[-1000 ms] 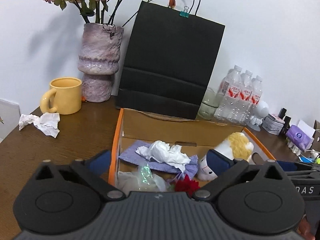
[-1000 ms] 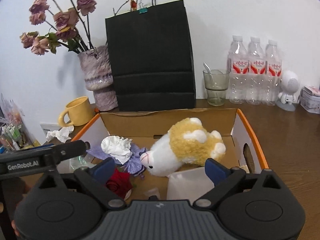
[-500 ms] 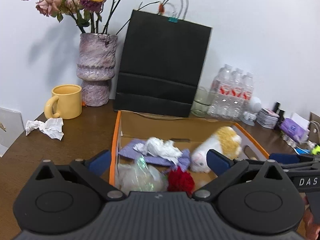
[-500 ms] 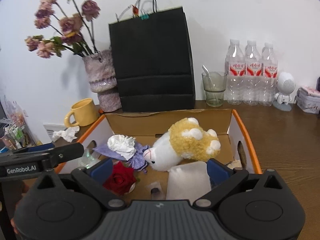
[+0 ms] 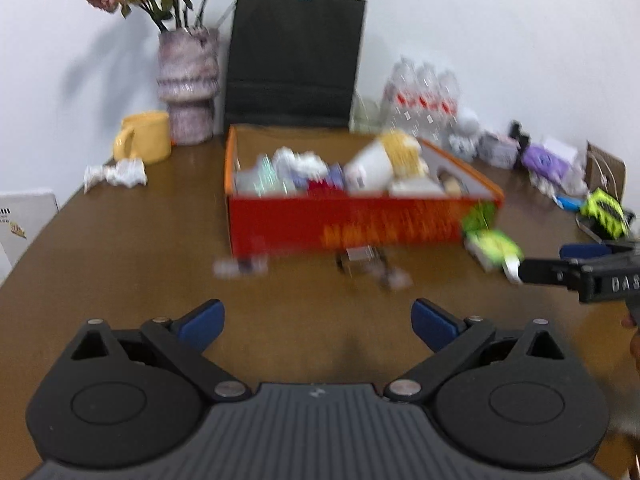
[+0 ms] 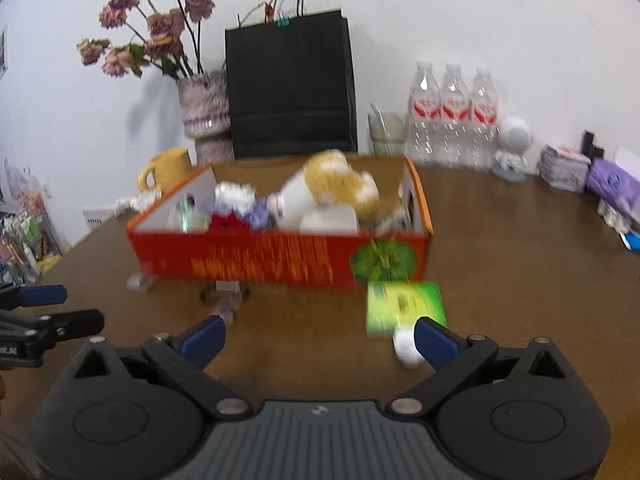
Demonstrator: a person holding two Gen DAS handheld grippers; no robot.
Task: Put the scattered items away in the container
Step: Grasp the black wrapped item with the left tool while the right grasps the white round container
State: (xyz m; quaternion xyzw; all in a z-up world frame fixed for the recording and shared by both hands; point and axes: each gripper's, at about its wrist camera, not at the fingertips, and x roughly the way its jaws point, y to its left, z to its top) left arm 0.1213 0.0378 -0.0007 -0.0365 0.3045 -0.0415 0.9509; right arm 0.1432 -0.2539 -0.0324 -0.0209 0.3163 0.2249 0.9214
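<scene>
An orange-red cardboard box (image 5: 352, 224) (image 6: 280, 260) stands mid-table. It holds a plush toy (image 6: 336, 188), crumpled tissue (image 6: 234, 196), a red flower (image 6: 224, 222) and other items. In front of it lie a green packet (image 6: 404, 306), a small white object (image 6: 404, 350), a small dark clip-like item (image 5: 362, 258) and a small whitish item (image 5: 240, 266). A crumpled tissue (image 5: 116, 172) lies left by the yellow mug (image 5: 144, 142). My left gripper (image 5: 316, 320) and right gripper (image 6: 318, 334) are open and empty, held back from the box. Both views are blurred.
Behind the box stand a black paper bag (image 5: 294, 60), a vase of dried roses (image 5: 188, 84), several water bottles (image 6: 452, 116) and a glass (image 6: 386, 134). Small boxes and clutter (image 5: 552, 164) sit at the right edge.
Both grippers have pulled back and away from over the box. The box front and the items on the table before it have come into view.
</scene>
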